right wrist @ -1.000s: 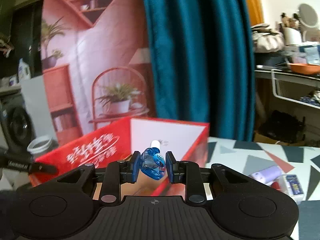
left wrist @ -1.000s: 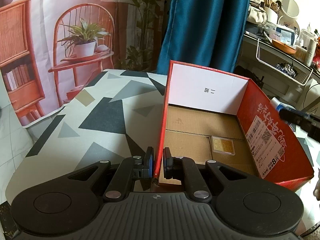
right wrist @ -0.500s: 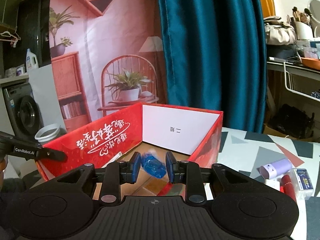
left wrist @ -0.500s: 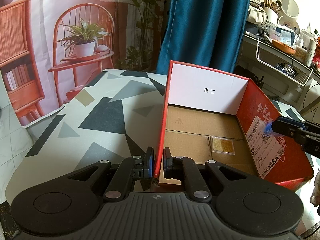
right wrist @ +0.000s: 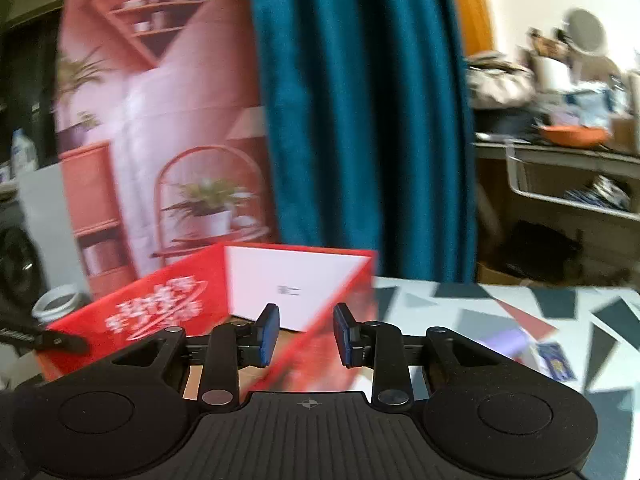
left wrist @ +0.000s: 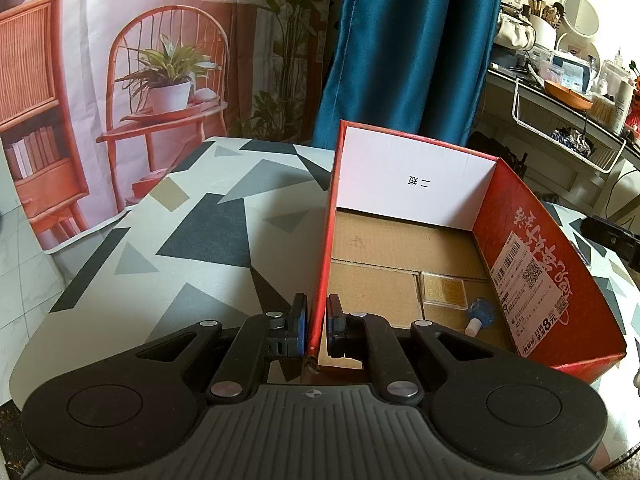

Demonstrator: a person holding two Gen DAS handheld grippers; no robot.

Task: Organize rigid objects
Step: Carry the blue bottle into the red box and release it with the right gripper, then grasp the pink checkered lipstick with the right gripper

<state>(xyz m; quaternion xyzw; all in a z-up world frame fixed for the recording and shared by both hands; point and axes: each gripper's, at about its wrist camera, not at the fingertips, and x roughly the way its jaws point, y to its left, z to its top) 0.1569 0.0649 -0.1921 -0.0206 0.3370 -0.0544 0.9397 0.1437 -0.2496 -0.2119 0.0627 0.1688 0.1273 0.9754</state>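
Left wrist view: blue bottle [left wrist: 479,311], clamped a second ago, now lies inside the red box [left wrist: 532,248] beside the gold case [left wrist: 443,289]. Left hand-held gripper [left wrist: 317,330] pinches the box's wall; right hand-held gripper [right wrist: 306,334] is opening, empty.

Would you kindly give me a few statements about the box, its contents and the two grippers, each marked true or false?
1. The left gripper is clamped on the wall of the red box. True.
2. The small blue bottle stands upright on the table outside the box. False: it lies on its side on the box floor.
3. A flat gold case lies in the box beside the bottle. True.
4. The right gripper holds the blue bottle. False: its jaws are opening with nothing between them.
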